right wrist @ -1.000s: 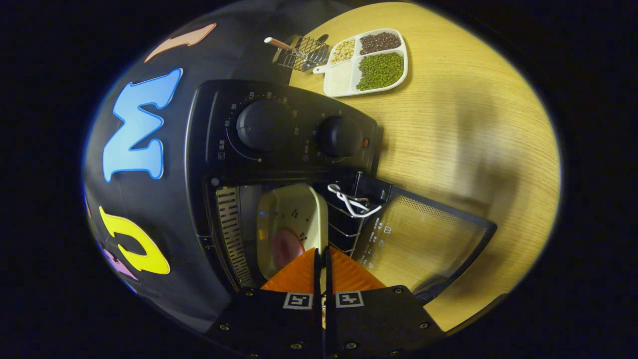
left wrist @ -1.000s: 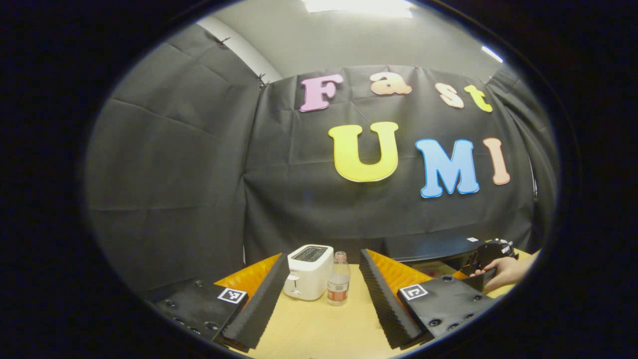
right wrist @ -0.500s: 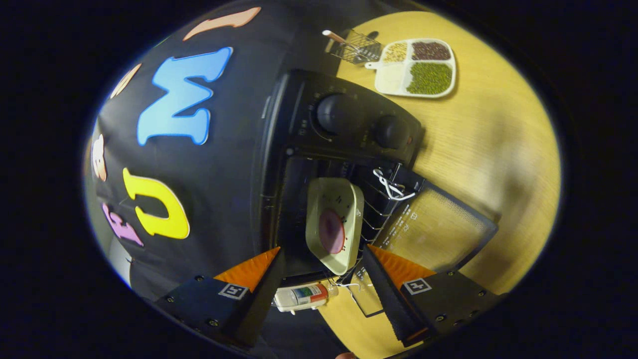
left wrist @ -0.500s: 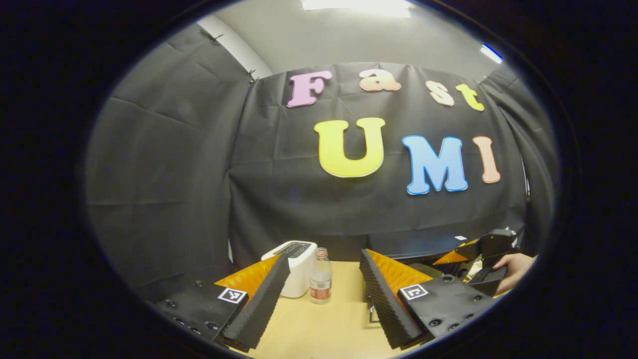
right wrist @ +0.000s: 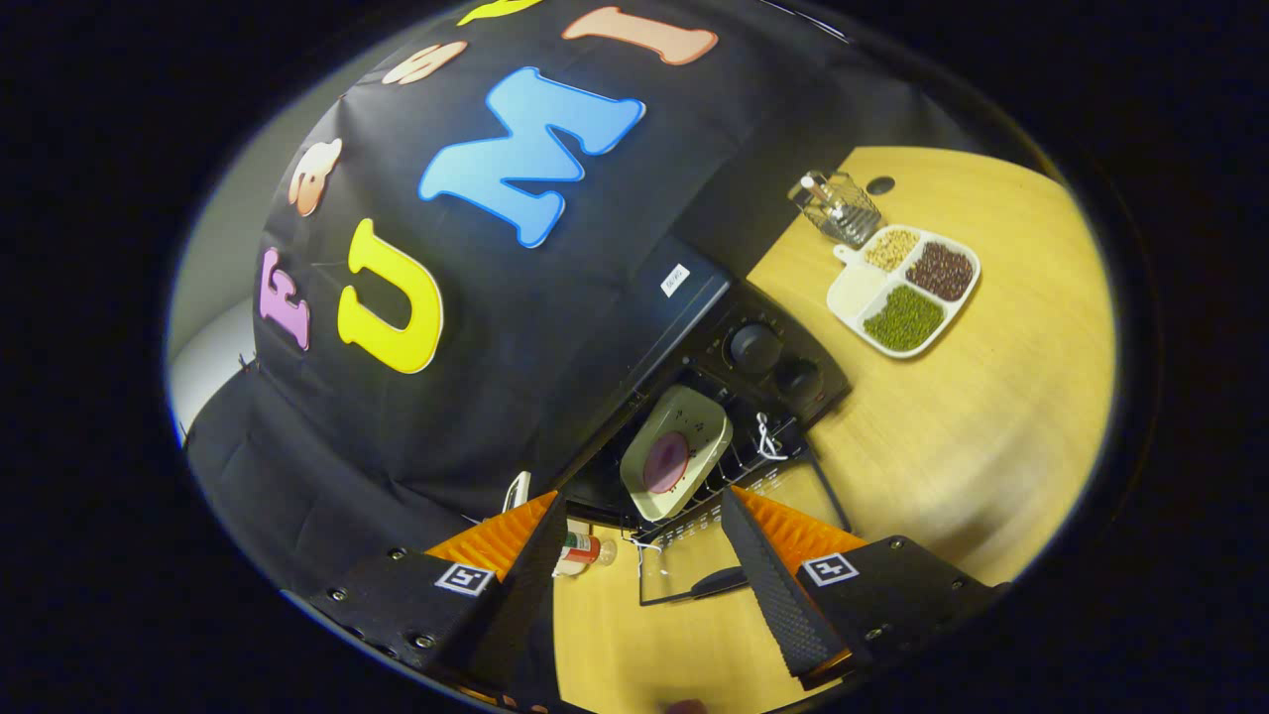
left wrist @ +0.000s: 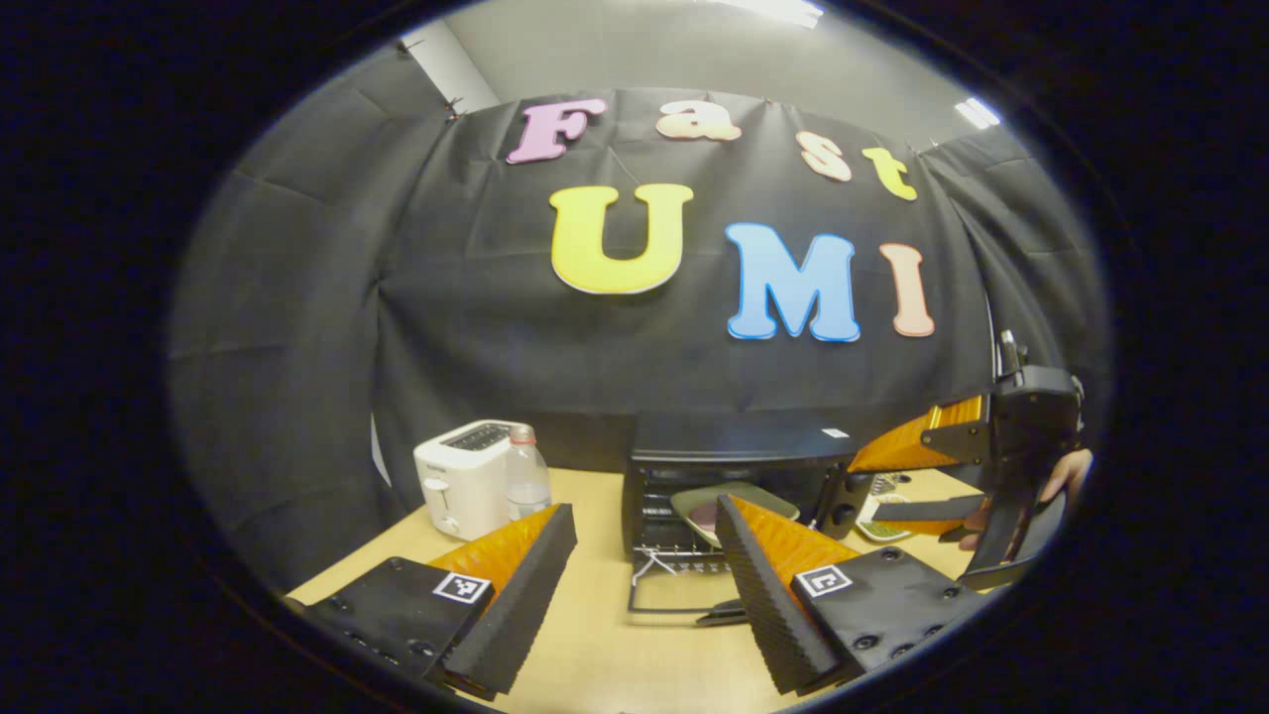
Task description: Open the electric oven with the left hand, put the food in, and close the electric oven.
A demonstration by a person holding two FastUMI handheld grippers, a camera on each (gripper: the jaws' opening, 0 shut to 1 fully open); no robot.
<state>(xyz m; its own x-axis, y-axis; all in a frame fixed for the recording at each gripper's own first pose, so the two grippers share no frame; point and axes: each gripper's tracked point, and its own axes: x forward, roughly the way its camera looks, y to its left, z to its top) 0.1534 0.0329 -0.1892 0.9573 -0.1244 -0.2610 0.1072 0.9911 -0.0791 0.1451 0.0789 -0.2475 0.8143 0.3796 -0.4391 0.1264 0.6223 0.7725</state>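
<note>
**Dish loaded, door awaiting closure**

I am holding both grippers clear of the oven [left wrist: 729,466]. The left gripper [left wrist: 644,585] is standing wide open with nothing between its fingers, hovering low over the table [left wrist: 595,654] in front of the oven mouth. I judge this position suits the next step, since the task assigns the door to the left hand. The right gripper [right wrist: 642,585] is also spread wide and carrying nothing; in the left gripper view it is hanging high at the right [left wrist: 932,476], well apart from the oven, which I read as keeping the door's swing path free.

The dish [right wrist: 676,452] with the food [right wrist: 664,462] is sitting on the wire rack [right wrist: 739,466] inside the oven cavity, its front edge projecting slightly past the opening. The door [right wrist: 739,560] is lying fully down, flat over the table, handle toward me.

The toaster [left wrist: 464,476] and bottle [left wrist: 525,474] are standing together to the left, away from the work zone. The divided tray [right wrist: 904,290] of beans is resting beyond the control knobs [right wrist: 753,347].

Writing: a small white label [right wrist: 674,281] is showing on the oven top, and dial markings surround the knobs; I am finding both too small to read.
</note>
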